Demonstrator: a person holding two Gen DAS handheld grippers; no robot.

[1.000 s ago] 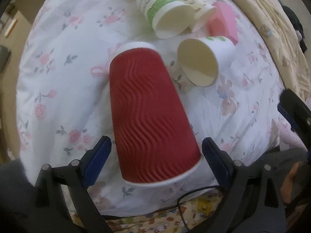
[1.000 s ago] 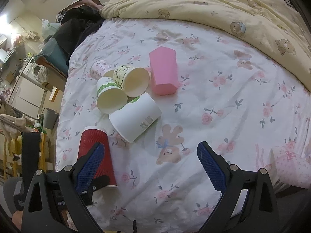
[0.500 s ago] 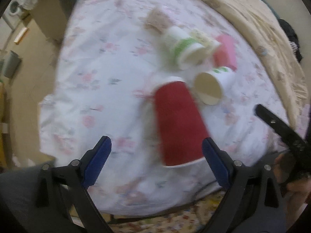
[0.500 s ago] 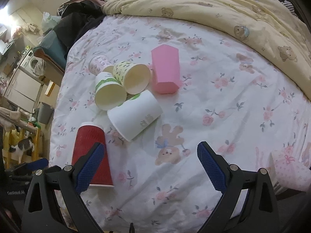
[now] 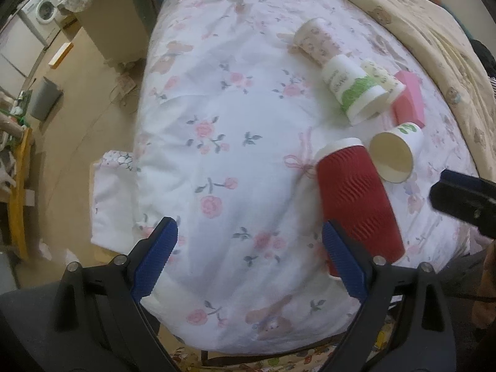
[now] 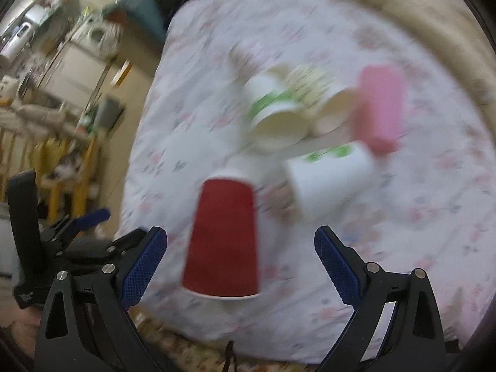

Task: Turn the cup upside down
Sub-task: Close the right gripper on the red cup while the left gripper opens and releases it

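A red ribbed paper cup (image 5: pixel 356 198) stands upside down, rim down, near the front edge of the floral bed sheet (image 5: pixel 223 142); it also shows in the blurred right wrist view (image 6: pixel 223 238). My left gripper (image 5: pixel 248 257) is open and empty, drawn back with the cup off to its right, partly behind the right finger. My right gripper (image 6: pixel 238 266) is open and empty, with the red cup between and beyond its fingers. The right gripper's tip (image 5: pixel 465 198) shows at the left wrist view's right edge.
Several paper cups lie on their sides behind the red one: a white one (image 5: pixel 396 155), a green-patterned one (image 5: pixel 353 93), a pink-print one (image 5: pixel 316 43). A pink box (image 5: pixel 409 99) lies beside them. A beige blanket (image 5: pixel 418 15) covers the far side. Floor and furniture lie left.
My left gripper has let go of the red cup and pulled back and left; the cup stands rim down. My right gripper has swung left toward the red cup.
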